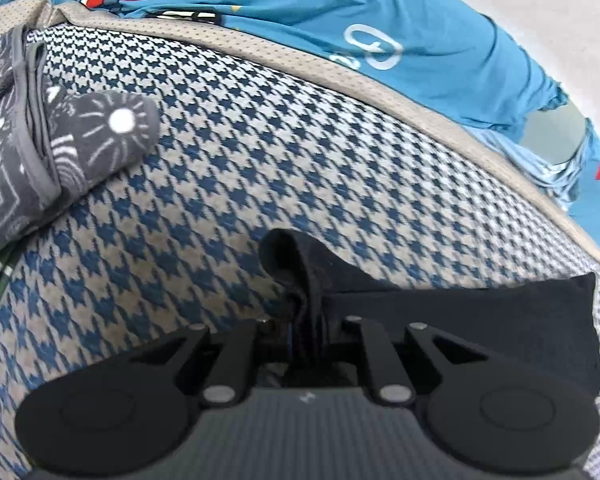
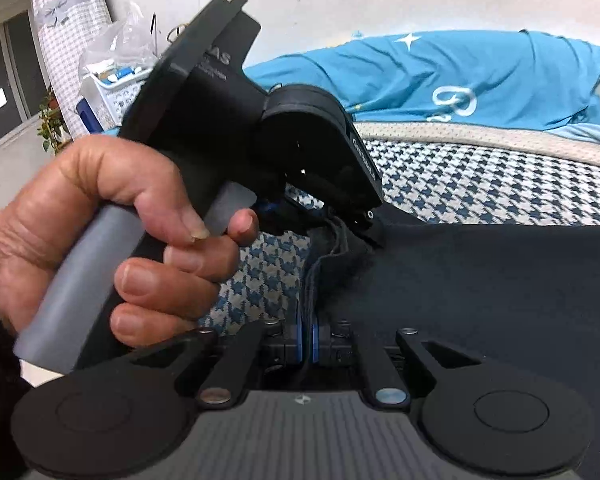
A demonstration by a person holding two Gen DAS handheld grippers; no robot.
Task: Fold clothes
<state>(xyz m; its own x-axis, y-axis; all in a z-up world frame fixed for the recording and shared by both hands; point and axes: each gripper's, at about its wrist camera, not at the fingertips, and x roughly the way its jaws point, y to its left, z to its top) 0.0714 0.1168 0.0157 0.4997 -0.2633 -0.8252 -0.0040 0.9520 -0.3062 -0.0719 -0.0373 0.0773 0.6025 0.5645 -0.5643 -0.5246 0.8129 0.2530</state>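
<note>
I am holding both of my claws clamped on the same black garment (image 2: 480, 280), which is lying on the houndstooth bedcover (image 1: 260, 140). My left claw (image 1: 306, 316) is pinching a bunched fold of the dark cloth, its jaws drawn nearly together with the fabric standing up between them as a small peak just ahead of the fingertips; from there the rest of the cloth is running off to the right of this claw in a flat dark band. My right claw (image 2: 307, 336) is gripping an edge of the same garment between its blue pads (image 2: 298, 340), jaws almost fully together, and the cloth is spreading ahead of it and to its right across the bedcover. Ahead of my right claw and to its left, my left hand (image 2: 112, 248) is wrapping around the grey handle of the other tool, whose tip is biting into the garment just beyond my right claw's own grip. Off to the left of my left claw a grey patterned piece of clothing (image 1: 60, 148) is lying on the cover, well apart from the black one. Far ahead of both claws a blue printed sheet (image 1: 380, 20) is lying rumpled along the beige border (image 1: 284, 56) of the cover.
</note>
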